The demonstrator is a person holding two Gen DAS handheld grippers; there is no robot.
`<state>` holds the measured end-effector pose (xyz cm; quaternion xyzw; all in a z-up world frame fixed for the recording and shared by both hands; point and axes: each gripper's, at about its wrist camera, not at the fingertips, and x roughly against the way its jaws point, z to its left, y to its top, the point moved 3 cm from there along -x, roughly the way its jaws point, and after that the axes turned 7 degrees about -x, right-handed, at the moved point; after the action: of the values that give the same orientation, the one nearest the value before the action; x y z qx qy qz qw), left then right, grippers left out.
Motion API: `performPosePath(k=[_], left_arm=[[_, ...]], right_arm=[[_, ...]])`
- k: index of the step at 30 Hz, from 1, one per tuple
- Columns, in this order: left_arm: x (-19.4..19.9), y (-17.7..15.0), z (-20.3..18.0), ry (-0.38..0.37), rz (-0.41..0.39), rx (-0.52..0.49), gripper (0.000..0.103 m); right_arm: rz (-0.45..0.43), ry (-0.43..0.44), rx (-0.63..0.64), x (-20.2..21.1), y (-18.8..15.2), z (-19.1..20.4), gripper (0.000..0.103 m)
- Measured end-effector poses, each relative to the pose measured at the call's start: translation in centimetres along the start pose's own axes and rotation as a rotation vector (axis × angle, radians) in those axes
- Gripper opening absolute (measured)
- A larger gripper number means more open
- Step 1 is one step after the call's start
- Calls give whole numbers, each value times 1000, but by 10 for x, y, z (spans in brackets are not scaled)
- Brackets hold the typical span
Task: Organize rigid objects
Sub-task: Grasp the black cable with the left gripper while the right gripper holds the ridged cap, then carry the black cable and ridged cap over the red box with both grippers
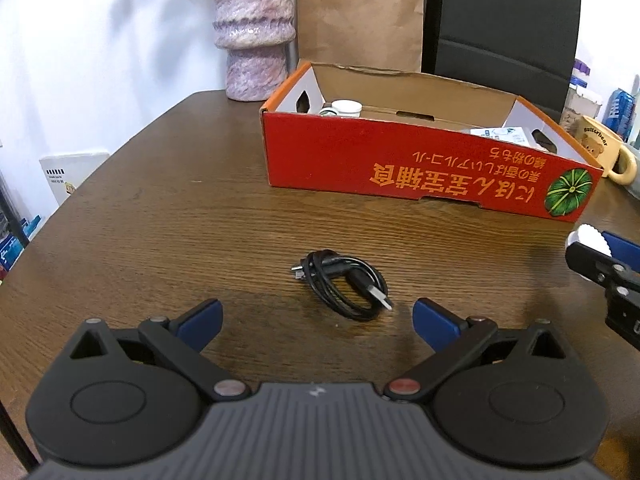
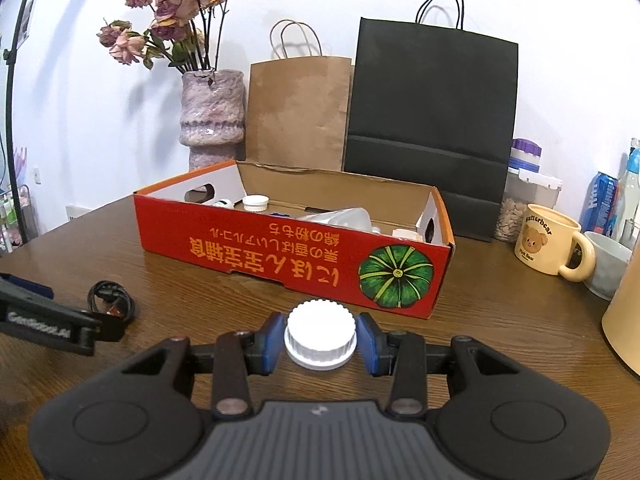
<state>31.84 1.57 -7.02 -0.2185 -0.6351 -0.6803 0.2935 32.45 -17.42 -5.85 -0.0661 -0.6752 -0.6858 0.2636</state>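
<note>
A coiled black USB cable (image 1: 343, 284) lies on the brown wooden table just ahead of my left gripper (image 1: 316, 320), whose blue-padded jaws stand wide open with nothing between them. My right gripper (image 2: 320, 340) is shut on a white ribbed bottle cap (image 2: 320, 332), held above the table in front of the red cardboard box (image 2: 288, 256). That cap (image 1: 592, 238) and the right gripper show at the right edge of the left wrist view. The red box (image 1: 420, 168) holds white caps and small packets. In the right wrist view the cable (image 2: 112, 296) sits at the left, beside the left gripper.
Behind the box stand a pink stone vase (image 2: 212, 116) with dried roses, a brown paper bag (image 2: 300, 108) and a black paper bag (image 2: 432, 120). A cream bear mug (image 2: 554, 244), a white cup, jars and cans crowd the right side. The table edge curves at left.
</note>
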Motion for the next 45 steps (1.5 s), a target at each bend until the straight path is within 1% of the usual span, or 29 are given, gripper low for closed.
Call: performPosePath(k=[7,10,12,13,15,16,17,20,21,22,23,24,30,36,45], left_arm=[[-6,4,-4,14,-8,-18,103],[-7,5,-5,8,-14,-22,102],[-8,6,-7,4,-18,-27,94],[-9,6,-8,2,-13,-30,93],[-10,4,-8,-11,-6,-29,84],[-9,4,-8,-4,-11,-32,81],[-8,4,-8,-6,-15,-30,75],[-7,4,-8,-5,-21,-26,71],[-6,4,-8,-1,-25,-26,64],[-5,4,-8,-3,-28,-27,60],[-4,4,-8,-2,-32,-29,50],[-3,4,-8,-5,-37,-28,42],[-1,3,-6,-25,-48,-14,38],[4,4,-7,-30,-70,-17,37],[19,8,-7,-35,-124,-19,37]], right_arm=[[-1,2,3,1,-1,4,39],[-2,0,7,1,-1,9,39],[-5,-4,9,2,-1,12,39],[-6,-5,9,2,-2,13,39],[-8,-8,8,3,-2,14,39],[-8,-9,8,3,-2,14,39],[-8,-11,7,3,-2,15,39],[-11,-14,5,4,-2,14,39],[-12,-15,4,4,-2,14,39],[-14,-15,2,5,-2,15,39],[-14,-15,2,5,-2,15,39],[-14,-16,1,5,-3,16,39],[-20,-12,4,8,-3,20,39],[-26,-7,1,10,-3,26,39],[-45,4,-6,16,0,32,39]])
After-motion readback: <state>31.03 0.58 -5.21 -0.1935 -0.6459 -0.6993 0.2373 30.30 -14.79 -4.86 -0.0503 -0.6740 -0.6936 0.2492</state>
